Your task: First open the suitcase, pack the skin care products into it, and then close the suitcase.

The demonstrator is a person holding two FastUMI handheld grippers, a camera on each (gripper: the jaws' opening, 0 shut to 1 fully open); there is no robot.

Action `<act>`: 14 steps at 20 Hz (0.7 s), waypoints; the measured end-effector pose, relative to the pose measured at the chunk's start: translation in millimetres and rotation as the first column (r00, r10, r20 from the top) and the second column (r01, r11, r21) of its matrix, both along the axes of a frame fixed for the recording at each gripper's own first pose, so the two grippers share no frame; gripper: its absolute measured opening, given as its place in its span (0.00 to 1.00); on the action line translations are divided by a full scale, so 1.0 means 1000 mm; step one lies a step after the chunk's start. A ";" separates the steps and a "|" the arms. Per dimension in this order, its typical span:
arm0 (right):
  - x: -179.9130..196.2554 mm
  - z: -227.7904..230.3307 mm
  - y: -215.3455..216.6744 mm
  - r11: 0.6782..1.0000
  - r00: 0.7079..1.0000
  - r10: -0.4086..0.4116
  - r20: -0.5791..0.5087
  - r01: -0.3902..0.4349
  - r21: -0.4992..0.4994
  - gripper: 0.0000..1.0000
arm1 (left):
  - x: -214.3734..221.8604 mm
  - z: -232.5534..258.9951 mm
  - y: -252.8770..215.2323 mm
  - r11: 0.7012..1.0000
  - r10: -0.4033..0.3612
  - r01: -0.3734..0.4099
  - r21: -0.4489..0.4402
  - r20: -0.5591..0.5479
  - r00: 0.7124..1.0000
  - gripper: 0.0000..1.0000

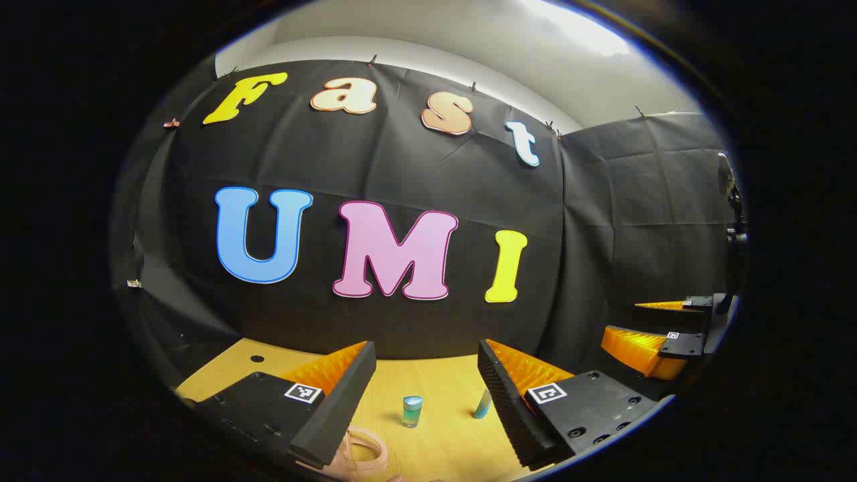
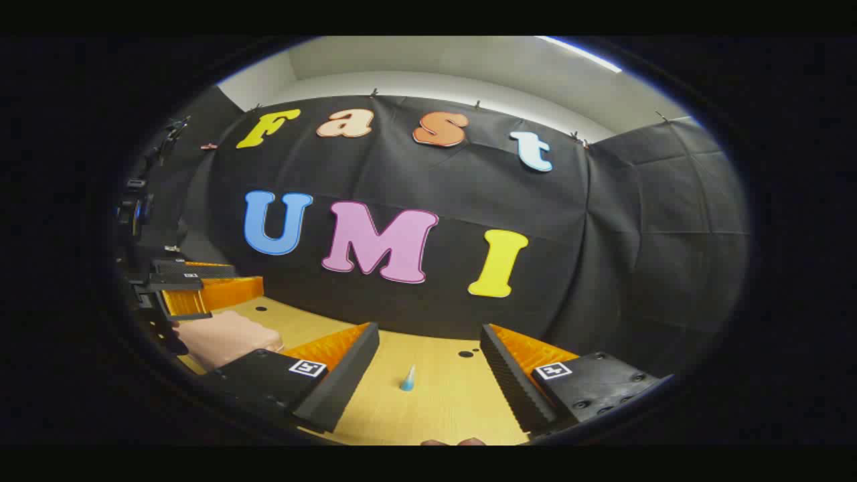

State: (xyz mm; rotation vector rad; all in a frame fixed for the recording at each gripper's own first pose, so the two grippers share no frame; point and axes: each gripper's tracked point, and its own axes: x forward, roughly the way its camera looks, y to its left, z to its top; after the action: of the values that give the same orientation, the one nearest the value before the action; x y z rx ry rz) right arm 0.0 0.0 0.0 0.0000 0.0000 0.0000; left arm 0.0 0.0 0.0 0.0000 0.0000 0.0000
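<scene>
While both grippers hung above a light wooden table, their jaws stood wide apart with nothing between them. From the left gripper view, the left gripper looked toward a black cloth wall. Between its 2 fingers, farther off on the table, stood a small blue-green jar, upright. Just right of it, partly hidden behind the gripper's right finger, stood a pale blue tube. A pink suitcase handle showed at the bottom edge, beside the gripper's left finger; the rest of the suitcase was out of sight, so whether it was open or closed could not be told. From the right gripper view, the right gripper faced the same wall, with the pale blue tube standing on the table between its fingers, well ahead of them. At that view's left edge, the left gripper appeared above a pink suitcase.
</scene>
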 end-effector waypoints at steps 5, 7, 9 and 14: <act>0.003 0.003 0.010 1.000 1.000 0.018 0.007 -0.018 0.024 0.97 | -0.005 0.005 0.009 0.999 0.029 -0.029 0.033 0.009 1.000 0.96; 0.004 0.003 0.013 0.999 1.000 0.022 0.008 -0.022 0.034 0.96 | -0.007 0.004 0.016 0.997 0.058 -0.058 0.042 0.006 0.998 0.96; 0.003 0.005 0.011 0.999 1.000 0.015 0.012 -0.016 0.036 0.96 | -0.006 0.002 0.015 0.997 0.063 -0.063 0.035 -0.002 0.998 0.96; 0.005 0.004 0.007 0.999 1.000 0.002 0.016 -0.002 0.047 0.96 | -0.008 -0.008 0.013 0.998 0.054 -0.053 0.032 -0.028 0.998 0.96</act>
State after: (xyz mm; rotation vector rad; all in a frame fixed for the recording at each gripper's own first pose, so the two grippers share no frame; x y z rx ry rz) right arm 4.9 6.6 4.5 0.0469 -0.0155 0.0020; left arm -7.7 13.3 -7.5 0.0311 0.0289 0.0537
